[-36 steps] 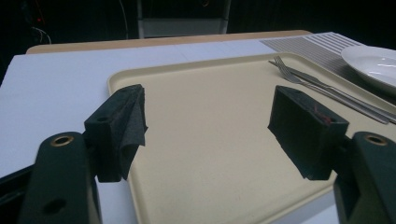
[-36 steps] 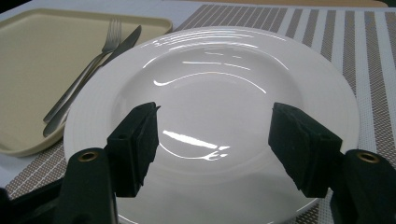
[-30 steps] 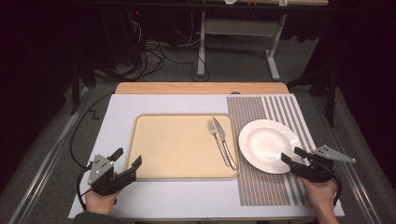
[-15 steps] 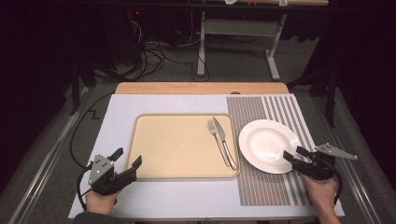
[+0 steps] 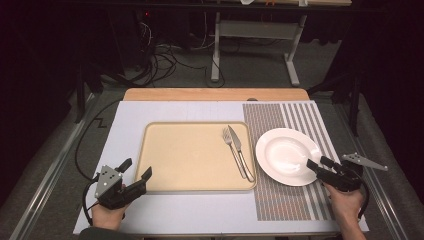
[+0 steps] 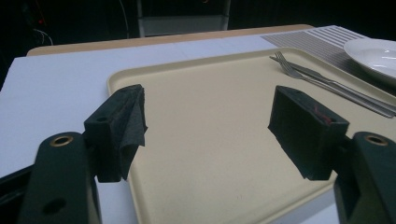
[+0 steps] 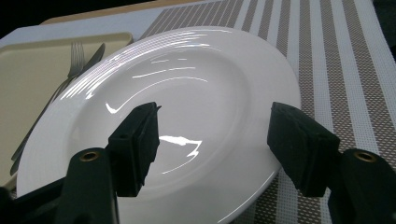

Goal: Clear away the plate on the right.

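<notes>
A white plate (image 5: 285,155) lies on the striped placemat (image 5: 300,117) right of a beige tray (image 5: 190,160). A fork (image 5: 229,137) and a knife (image 5: 241,152) lie side by side on the tray's right part. My right gripper (image 5: 317,162) hangs open at the plate's near right rim. In the right gripper view my right gripper (image 7: 215,126) has one jaw over the plate (image 7: 187,70) and the other by its edge, neither pad pressing on it. My left gripper (image 5: 136,169) is open and empty at the tray's near left corner, and from my left gripper (image 6: 210,112) the jaws point across the tray (image 6: 210,158).
The mat and tray lie on a pale sheet (image 5: 125,125) over a wooden table (image 5: 215,94). Cables and a table frame (image 5: 250,35) stand on the floor beyond. The fork (image 6: 289,70) and plate (image 6: 373,51) lie far right of the left jaws.
The right gripper has shifted slightly to the right and away along the plate's rim. The left gripper has not moved.
</notes>
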Available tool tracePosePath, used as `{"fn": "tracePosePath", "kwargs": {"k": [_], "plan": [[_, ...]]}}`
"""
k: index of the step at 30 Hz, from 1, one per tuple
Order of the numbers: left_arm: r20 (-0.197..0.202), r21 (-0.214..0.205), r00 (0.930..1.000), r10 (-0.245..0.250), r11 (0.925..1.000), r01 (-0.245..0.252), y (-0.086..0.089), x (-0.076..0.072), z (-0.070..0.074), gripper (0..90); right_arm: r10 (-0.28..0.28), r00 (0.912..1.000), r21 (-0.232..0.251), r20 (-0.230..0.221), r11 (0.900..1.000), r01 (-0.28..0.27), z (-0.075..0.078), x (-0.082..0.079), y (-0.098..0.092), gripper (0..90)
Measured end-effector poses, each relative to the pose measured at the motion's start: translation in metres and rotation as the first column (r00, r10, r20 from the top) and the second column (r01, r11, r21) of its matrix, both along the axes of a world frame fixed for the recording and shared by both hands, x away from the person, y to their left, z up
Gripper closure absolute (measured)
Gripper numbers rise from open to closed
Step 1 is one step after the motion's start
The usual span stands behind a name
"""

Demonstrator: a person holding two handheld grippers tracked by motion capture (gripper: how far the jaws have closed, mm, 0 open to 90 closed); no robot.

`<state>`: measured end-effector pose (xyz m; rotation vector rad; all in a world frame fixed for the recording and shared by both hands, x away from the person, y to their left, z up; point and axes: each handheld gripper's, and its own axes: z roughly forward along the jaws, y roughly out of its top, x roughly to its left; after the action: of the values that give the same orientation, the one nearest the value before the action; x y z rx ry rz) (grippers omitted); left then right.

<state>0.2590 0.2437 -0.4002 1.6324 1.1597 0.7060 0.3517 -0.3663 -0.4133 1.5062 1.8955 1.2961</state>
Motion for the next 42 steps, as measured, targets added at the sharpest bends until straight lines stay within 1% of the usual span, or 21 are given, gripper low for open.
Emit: {"fn": "tracePosePath", "kwargs": {"k": [2,3,5,10,12,17,20,22,23,24,25,26,28,29,32,33,34,37,40,42], "plan": [[0.000,-0.001,1.0000,0.000,1.0000,0.000,0.000,0.000,0.000,28.0,-0.008,1.0000,0.004,-0.004,1.0000,0.008,-0.001,0.000,-0.002,35.0],[0.000,-0.001,1.0000,0.000,1.0000,0.000,0.000,0.000,0.000,28.0,-0.021,0.9998,0.017,-0.004,0.9996,0.021,-0.001,0.001,-0.003,35.3],[0.000,-0.001,1.0000,0.000,1.0000,0.000,0.000,0.000,0.000,28.0,-0.024,0.9997,0.021,-0.003,0.9995,0.024,-0.001,0.001,-0.004,35.4],[-0.001,-0.002,1.0000,0.001,1.0000,-0.001,0.000,0.000,0.000,28.0,-0.052,0.9986,0.057,-0.006,0.9970,0.053,-0.002,0.002,-0.008,35.8],[-0.002,-0.002,1.0000,0.001,1.0000,-0.001,0.000,0.000,0.000,28.0,-0.064,0.9978,0.070,-0.014,0.9955,0.065,-0.002,0.002,-0.010,35.9],[-0.002,-0.003,1.0000,0.003,1.0000,-0.003,0.000,0.000,0.000,28.0,-0.082,0.9955,0.109,-0.048,0.9902,0.086,-0.006,0.004,-0.016,36.8],[0.000,-0.003,1.0000,0.005,1.0000,-0.005,0.001,0.000,0.000,28.0,-0.079,0.9945,0.134,-0.068,0.9870,0.088,-0.008,0.006,-0.018,38.1],[0.000,-0.003,1.0000,0.006,1.0000,-0.006,0.001,0.000,0.000,28.0,-0.077,0.9928,0.152,-0.091,0.9842,0.091,-0.009,0.007,-0.019,39.4],[0.000,-0.003,1.0000,0.006,1.0000,-0.006,0.001,0.000,0.000,28.0,-0.072,0.9908,0.168,-0.114,0.9816,0.091,-0.011,0.008,-0.019,40.9],[0.001,-0.002,1.0000,0.006,1.0000,-0.006,0.001,0.000,0.000,28.0,-0.072,0.9908,0.168,-0.114,0.9816,0.091,-0.011,0.008,-0.019,40.9],[0.000,-0.002,1.0000,0.006,1.0000,-0.006,0.000,0.000,0.000,28.0,-0.069,0.9898,0.172,-0.124,0.9810,0.090,-0.011,0.009,-0.019,41.6],[0.000,-0.002,1.0000,0.006,1.0000,-0.006,0.000,0.000,0.000,28.0,-0.069,0.9868,0.183,-0.146,0.9785,0.096,-0.012,0.010,-0.018,42.5],[0.000,-0.001,1.0000,0.006,1.0000,-0.006,0.000,0.000,0.000,28.0,-0.062,0.9862,0.188,-0.153,0.9780,0.091,-0.014,0.012,-0.019,44.1],[0.001,-0.001,1.0000,0.006,1.0000,-0.006,0.000,0.000,0.000,28.0,-0.061,0.9836,0.202,-0.170,0.9748,0.095,-0.015,0.013,-0.018,44.7],[0.000,-0.001,1.0000,0.005,1.0000,-0.005,0.000,0.001,0.000,28.0,-0.050,0.9804,0.220,-0.191,0.9712,0.092,-0.017,0.015,-0.018,48.3],[0.000,0.000,1.0000,0.006,1.0000,-0.006,0.000,0.001,0.000,28.0,-0.047,0.9768,0.231,-0.209,0.9684,0.096,-0.018,0.016,-0.017,48.9],[0.000,0.000,1.0000,0.005,1.0000,-0.005,0.000,0.001,0.000,28.0,-0.041,0.9774,0.228,-0.207,0.9697,0.089,-0.019,0.017,-0.017,49.4],[-0.002,-0.001,1.0000,0.005,1.0000,-0.005,0.000,0.001,0.000,28.0,-0.049,0.9744,0.232,-0.220,0.9674,0.101,-0.019,0.018,-0.016,52.2],[-0.002,-0.001,1.0000,0.005,1.0000,-0.005,0.000,0.001,0.000,28.1,-0.049,0.9710,0.262,-0.234,0.9586,0.111,-0.020,0.019,-0.018,54.8],[-0.002,0.000,1.0000,0.005,1.0000,-0.005,0.000,0.001,0.000,28.1,-0.049,0.9701,0.269,-0.238,0.9563,0.114,-0.021,0.019,-0.019,55.8]]}}
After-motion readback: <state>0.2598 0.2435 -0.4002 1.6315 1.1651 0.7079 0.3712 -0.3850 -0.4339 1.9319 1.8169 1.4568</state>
